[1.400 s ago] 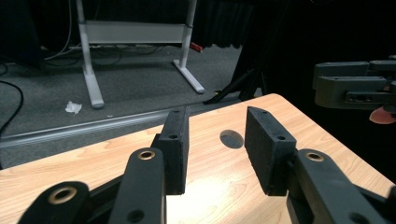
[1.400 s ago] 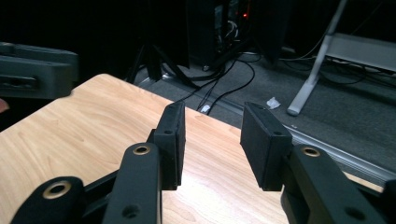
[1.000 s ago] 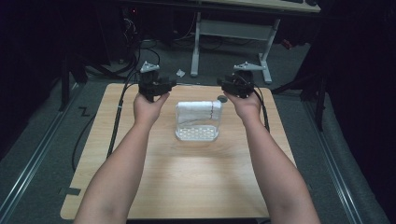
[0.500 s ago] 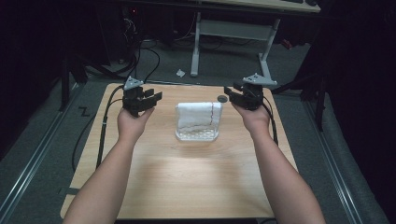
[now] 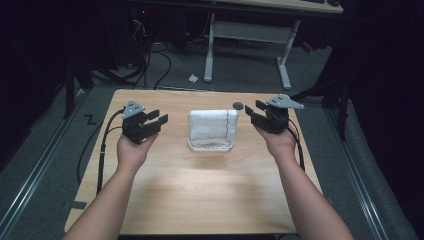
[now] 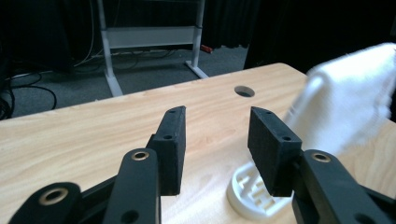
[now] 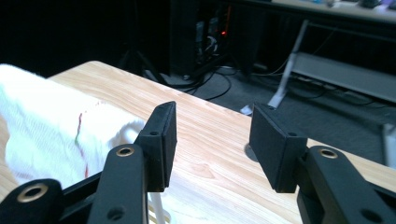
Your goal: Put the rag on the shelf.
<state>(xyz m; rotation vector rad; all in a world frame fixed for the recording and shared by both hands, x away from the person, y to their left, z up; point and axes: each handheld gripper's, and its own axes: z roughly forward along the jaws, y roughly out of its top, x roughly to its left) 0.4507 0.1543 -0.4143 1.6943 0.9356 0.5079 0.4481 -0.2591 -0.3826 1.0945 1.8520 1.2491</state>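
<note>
A white towel [image 5: 212,125] with a thin red stripe lies draped over a white slotted basket [image 5: 212,146] at the table's middle. My left gripper [image 5: 158,117] hovers to the left of it, jaws pointing toward the towel and open, nothing between them. In the left gripper view the left gripper [image 6: 215,135] frames bare wood, with the towel [image 6: 350,98] and basket [image 6: 247,196] at right. My right gripper [image 5: 254,108] is held just right of the towel; its jaws have just been opening and hold nothing. The right gripper [image 7: 212,140] sees the towel [image 7: 51,130] at left.
A round hole [image 5: 238,105] sits in the wooden table [image 5: 200,200] behind the towel's right corner. Cables [image 5: 102,145] trail from each gripper over the table's sides. A white desk frame [image 5: 245,35] and floor cables stand beyond the far edge.
Both hands have drawn back from the towel's far corners, toward the person and outward, the left going left and the right going right. The towel and basket have stayed put.
</note>
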